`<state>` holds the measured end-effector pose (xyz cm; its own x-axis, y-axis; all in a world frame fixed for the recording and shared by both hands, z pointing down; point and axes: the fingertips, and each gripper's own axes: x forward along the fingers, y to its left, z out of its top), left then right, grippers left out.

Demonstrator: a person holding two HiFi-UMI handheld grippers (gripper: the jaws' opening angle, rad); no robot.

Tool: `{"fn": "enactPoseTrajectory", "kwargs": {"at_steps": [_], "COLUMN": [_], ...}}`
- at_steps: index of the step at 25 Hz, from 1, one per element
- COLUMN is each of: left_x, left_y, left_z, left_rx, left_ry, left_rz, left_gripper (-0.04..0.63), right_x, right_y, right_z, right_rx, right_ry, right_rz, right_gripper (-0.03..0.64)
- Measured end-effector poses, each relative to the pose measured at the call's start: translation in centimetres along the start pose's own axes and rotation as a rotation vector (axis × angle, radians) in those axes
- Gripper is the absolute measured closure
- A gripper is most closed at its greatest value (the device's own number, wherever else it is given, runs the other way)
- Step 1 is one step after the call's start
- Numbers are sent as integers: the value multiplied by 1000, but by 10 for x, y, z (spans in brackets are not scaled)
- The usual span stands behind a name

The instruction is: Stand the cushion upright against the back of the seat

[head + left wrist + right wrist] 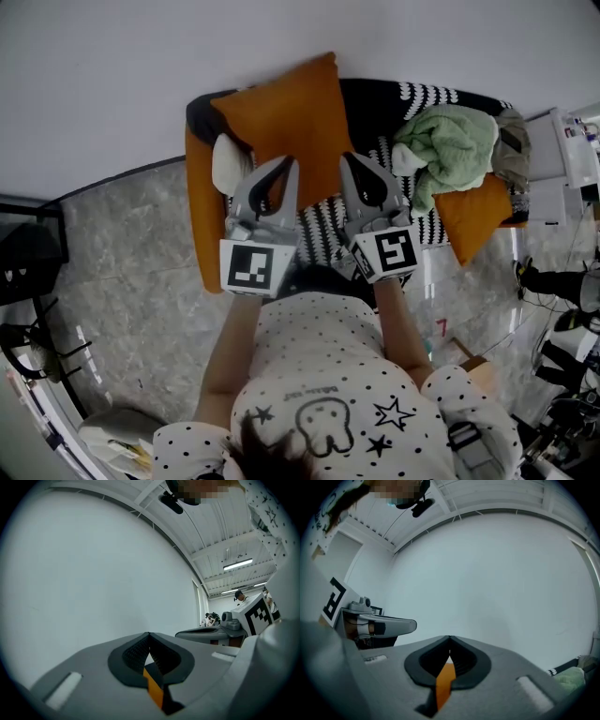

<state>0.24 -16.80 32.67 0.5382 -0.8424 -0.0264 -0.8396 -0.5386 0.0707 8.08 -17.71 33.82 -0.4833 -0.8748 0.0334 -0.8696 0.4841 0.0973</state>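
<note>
The orange cushion (281, 117) stands tilted against the back of the seat (195, 216), its top corner against the white wall. My left gripper (292, 164) and right gripper (345, 159) hover side by side over the cushion's lower half, both pointing at the wall. In the left gripper view the left gripper (149, 634) has its tips together with nothing between them. A strip of the cushion (154, 688) shows through the slit behind the tips. The right gripper (450, 639) looks the same, tips closed, with the cushion (444, 681) showing underneath.
A green cloth (450, 145) and a second orange cushion (478, 216) lie on the seat's right end, over a black-and-white patterned cover (323, 220). A white object (228, 161) sits left of the cushion. A dark glass table (28, 253) is left, shelving (572, 159) right.
</note>
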Motion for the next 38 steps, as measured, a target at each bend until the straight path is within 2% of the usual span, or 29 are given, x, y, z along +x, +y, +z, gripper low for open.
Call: {"fn": "enactPoseTrajectory", "kwargs": {"at_steps": [9, 18, 38], "left_x": [-1, 6, 10], "left_y": [7, 3, -4], "left_z": [4, 3, 1], "left_rx": [1, -9, -14], "left_ry": [-1, 1, 5], "left_rz": [29, 8, -6], "left_gripper": [600, 600, 600], "right_x": [3, 8, 7], "right_y": [1, 14, 10], "right_z": [6, 4, 3], "right_rx": [1, 6, 4], "right_ry": [-3, 7, 9], "right_rz": [15, 54, 62], "right_gripper": [615, 615, 615]}}
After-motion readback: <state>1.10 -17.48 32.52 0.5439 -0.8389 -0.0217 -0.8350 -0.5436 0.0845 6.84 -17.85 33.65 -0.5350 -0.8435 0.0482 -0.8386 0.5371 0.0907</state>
